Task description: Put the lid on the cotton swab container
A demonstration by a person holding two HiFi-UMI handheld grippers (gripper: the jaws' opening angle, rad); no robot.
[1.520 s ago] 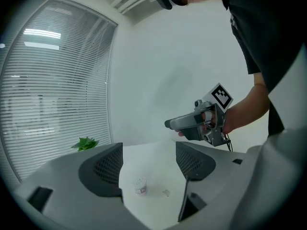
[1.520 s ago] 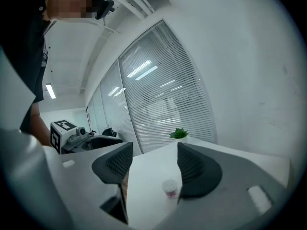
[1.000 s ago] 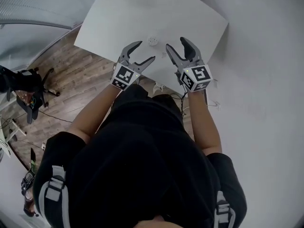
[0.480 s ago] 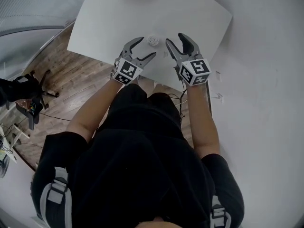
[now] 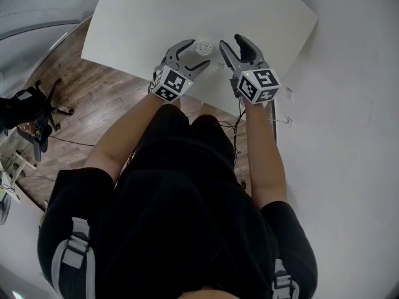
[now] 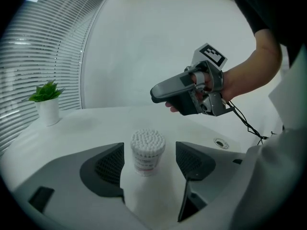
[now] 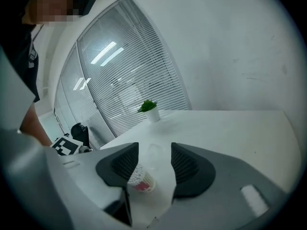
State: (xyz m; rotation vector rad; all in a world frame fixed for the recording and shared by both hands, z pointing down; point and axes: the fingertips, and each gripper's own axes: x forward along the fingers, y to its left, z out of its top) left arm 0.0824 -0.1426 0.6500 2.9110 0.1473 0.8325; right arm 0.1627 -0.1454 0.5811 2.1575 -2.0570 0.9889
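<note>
Left gripper (image 5: 198, 53) jaws wide apart; swab container (image 6: 147, 151) stands upright on the table (image 5: 143, 17) between them, gap on both sides, pads not touching; top uncovered, swab heads showing.
Right gripper (image 5: 232, 43) jaws apart too, and they have just been closing; nothing clamped; in its own view a faint clear round shape (image 7: 153, 152) sits between the jaws, possibly the lid, too washed out to be sure; the container shows low, partly behind the near jaw.
Versus a second ago in the head view: both grippers are further in over the table and nearer each other; the container was beyond the left tips, now it is flanked by them; right gripper now just beside it on the other side.
Plant (image 6: 46, 102) at the far table edge has dropped out of the head view; still shows in both gripper views.
</note>
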